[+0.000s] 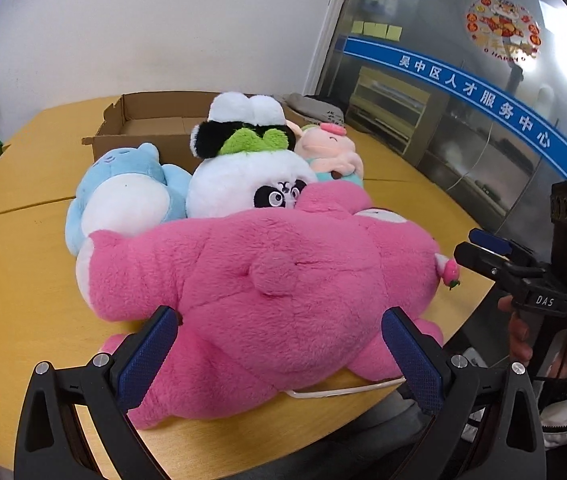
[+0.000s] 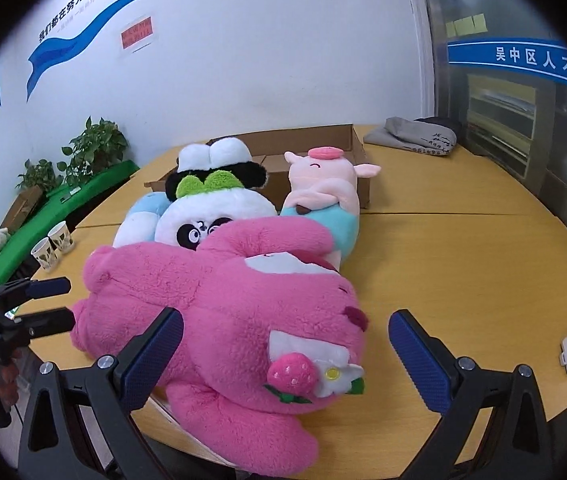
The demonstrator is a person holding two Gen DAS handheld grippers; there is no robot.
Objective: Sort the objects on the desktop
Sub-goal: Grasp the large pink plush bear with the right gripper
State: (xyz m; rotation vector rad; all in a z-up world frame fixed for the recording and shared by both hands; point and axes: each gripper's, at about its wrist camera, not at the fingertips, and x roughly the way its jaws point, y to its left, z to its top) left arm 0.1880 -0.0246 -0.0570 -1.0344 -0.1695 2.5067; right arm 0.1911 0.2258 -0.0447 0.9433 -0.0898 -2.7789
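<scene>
At the bottom of the left wrist view, the left claw [image 1: 279,344] stands wide, its fingers either side of a pink plush bear [image 1: 259,300] lying on the yellow bench [image 1: 23,280]. The right claw [image 2: 285,346] is likewise wide, around the bear's head. Behind, mid-frame, a blue plush [image 1: 123,192], a panda plush [image 1: 243,176] and a pig plush [image 1: 331,152] huddle together. Farthest, upper centre, a cardboard box [image 1: 143,128] sits open; no contents are visible inside it.
</scene>
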